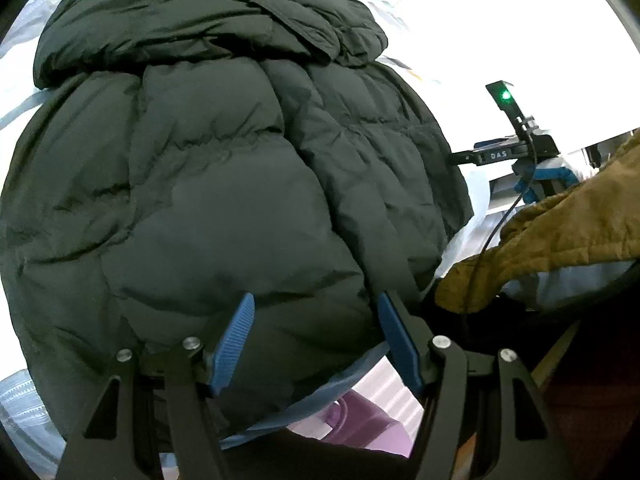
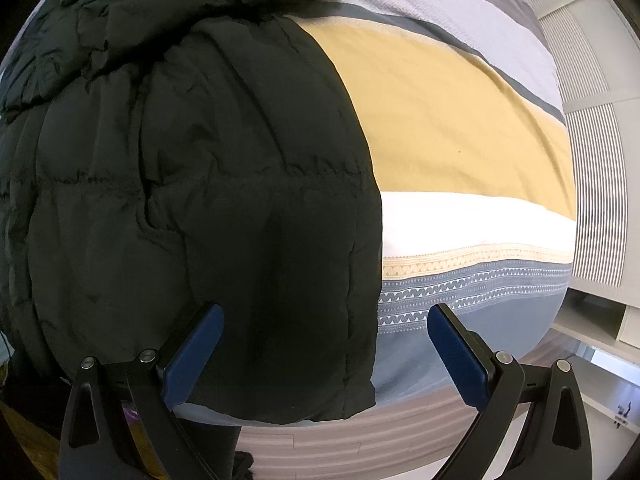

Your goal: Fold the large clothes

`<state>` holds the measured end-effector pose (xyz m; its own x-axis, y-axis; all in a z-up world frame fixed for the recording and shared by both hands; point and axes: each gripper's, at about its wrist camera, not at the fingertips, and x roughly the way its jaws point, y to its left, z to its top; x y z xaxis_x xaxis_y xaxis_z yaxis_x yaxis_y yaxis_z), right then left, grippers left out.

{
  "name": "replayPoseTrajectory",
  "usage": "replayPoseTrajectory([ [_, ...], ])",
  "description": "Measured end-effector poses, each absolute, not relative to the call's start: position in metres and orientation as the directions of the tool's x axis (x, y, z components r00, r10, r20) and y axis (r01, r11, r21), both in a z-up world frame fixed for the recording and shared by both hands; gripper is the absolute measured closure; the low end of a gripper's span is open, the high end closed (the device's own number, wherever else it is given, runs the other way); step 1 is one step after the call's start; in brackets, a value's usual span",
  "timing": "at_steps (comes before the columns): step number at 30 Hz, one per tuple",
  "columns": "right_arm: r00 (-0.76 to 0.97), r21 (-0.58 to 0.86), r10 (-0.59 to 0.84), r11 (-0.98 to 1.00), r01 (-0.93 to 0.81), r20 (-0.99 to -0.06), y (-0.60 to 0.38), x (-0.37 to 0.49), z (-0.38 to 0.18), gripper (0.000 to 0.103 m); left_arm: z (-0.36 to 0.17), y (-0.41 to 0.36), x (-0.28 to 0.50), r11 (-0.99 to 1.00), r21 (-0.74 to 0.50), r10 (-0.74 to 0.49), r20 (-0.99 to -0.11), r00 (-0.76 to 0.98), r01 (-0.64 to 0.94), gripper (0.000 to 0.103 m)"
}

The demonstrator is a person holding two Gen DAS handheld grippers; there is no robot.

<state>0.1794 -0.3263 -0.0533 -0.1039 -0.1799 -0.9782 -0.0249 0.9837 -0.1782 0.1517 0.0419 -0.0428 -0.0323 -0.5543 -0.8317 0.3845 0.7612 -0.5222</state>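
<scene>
Dark puffer jacket (image 1: 224, 168) lies on the striped bedspread (image 2: 460, 128), toward the left side of the bed, hem at the near edge and slightly overhanging it. Sides look already folded in, hood bundled at the far end.

Left gripper (image 1: 316, 320): fingers wide, nothing between the pads, hovering over the near hem. Right gripper (image 2: 325, 322): fingers wide too, empty, straddling the jacket's right near corner from above. A person's tan sleeve (image 1: 560, 236) shows at the right of the left view.

Step, as I read it: lining up for the lengthwise fold. Next move needs both grippers down onto the hem, bite deep into the thick padding, lift together, carry toward the hood.
</scene>
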Motion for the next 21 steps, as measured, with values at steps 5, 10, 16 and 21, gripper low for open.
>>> replayPoseTrajectory([
  [5,-0.1,-0.174,-0.177,0.984,-0.031,-0.979,-0.329,0.18,-0.055,0.003,-0.041,0.043,0.152,0.769,-0.507,-0.542,-0.84,-0.024,0.389,0.04],
  [10,-0.1,-0.174,-0.176,0.984,-0.034,-0.979,-0.324,0.181,-0.055,0.003,-0.04,0.044,0.151,0.773,-0.499,-0.536,-0.844,-0.018,0.392,0.04],
  [16,-0.098,-0.176,-0.178,0.984,-0.03,-0.979,-0.32,0.18,-0.053,0.003,-0.04,0.044,0.151,0.775,-0.493,-0.532,-0.847,-0.014,0.395,0.04],
  [21,-0.098,-0.175,-0.177,0.984,-0.032,-0.979,-0.318,0.181,-0.053,0.003,-0.041,0.045,0.152,0.78,-0.488,-0.527,-0.85,-0.009,0.391,0.04],
])
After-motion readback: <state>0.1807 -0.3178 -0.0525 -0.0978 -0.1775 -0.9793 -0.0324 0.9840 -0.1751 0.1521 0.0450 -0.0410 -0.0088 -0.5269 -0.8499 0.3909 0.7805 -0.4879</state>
